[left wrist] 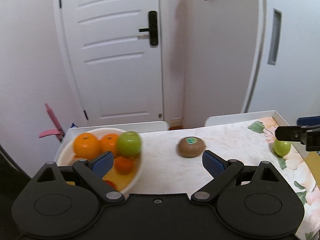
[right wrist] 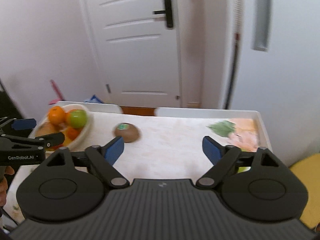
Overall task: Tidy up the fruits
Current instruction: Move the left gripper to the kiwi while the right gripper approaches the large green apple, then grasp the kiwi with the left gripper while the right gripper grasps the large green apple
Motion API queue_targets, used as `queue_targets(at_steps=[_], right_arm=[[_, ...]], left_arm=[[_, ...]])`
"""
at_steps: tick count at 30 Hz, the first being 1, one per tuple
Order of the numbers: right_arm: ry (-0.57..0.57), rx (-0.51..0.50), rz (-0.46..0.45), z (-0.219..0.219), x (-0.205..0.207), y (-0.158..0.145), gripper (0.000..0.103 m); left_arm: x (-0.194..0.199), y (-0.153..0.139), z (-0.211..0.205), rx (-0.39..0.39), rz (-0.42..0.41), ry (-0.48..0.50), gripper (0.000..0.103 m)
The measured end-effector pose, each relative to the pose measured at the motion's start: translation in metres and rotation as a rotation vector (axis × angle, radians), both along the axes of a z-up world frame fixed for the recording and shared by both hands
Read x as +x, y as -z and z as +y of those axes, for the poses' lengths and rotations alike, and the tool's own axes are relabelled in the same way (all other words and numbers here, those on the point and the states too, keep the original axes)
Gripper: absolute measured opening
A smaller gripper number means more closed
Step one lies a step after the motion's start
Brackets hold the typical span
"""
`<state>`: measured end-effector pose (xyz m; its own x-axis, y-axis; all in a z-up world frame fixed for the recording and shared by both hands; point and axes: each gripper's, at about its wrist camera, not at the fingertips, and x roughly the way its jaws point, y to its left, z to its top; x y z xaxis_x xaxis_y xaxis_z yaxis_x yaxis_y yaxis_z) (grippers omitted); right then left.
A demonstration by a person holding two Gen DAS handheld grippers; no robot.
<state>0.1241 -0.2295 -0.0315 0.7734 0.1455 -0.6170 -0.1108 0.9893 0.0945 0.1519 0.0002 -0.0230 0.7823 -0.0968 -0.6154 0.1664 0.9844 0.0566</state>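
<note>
A white bowl at the table's left holds oranges, a small tangerine and a green apple. A brown kiwi with a green sticker lies on the cloth mid-table. My left gripper is open and empty, its left finger over the bowl, the kiwi just beyond its right finger. A second green apple sits at the right, under my right gripper. In the right wrist view my right gripper is open and empty, with the kiwi by its left finger and the bowl further left.
A floral tablecloth covers the table. Two white chair backs stand along its far edge, with a white door behind. A yellow seat is at the table's right. A hand holds my left gripper.
</note>
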Motion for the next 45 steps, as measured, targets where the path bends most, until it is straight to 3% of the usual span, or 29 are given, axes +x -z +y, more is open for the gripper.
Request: queue_targets(at_steps=[12, 24, 34, 36, 45], right_arm=[[0.158, -0.02, 0.092, -0.063, 0.01, 0.058, 0.103], [0.263, 0.024, 0.14, -0.081, 0.031, 0.102, 0.103], [0.276, 0.02, 0.141, -0.081, 0.045, 0.113, 0.1], [0.269, 0.016, 0.141, -0.081, 0.047, 0.114, 0.098], [0.267, 0.013, 0.143, -0.082, 0.055, 0.117, 0.092]], left_arm=[[0.052, 0.053, -0.069, 0.065, 0.023, 0.02, 0.102], [0.107, 0.105, -0.088, 0.09, 0.072, -0.036, 0.101], [0.123, 0.124, -0.092, 0.075, 0.1, -0.053, 0.086], [0.125, 0.125, -0.093, 0.076, 0.104, -0.053, 0.076], [0.123, 0.125, -0.093, 0.085, 0.091, -0.05, 0.071]])
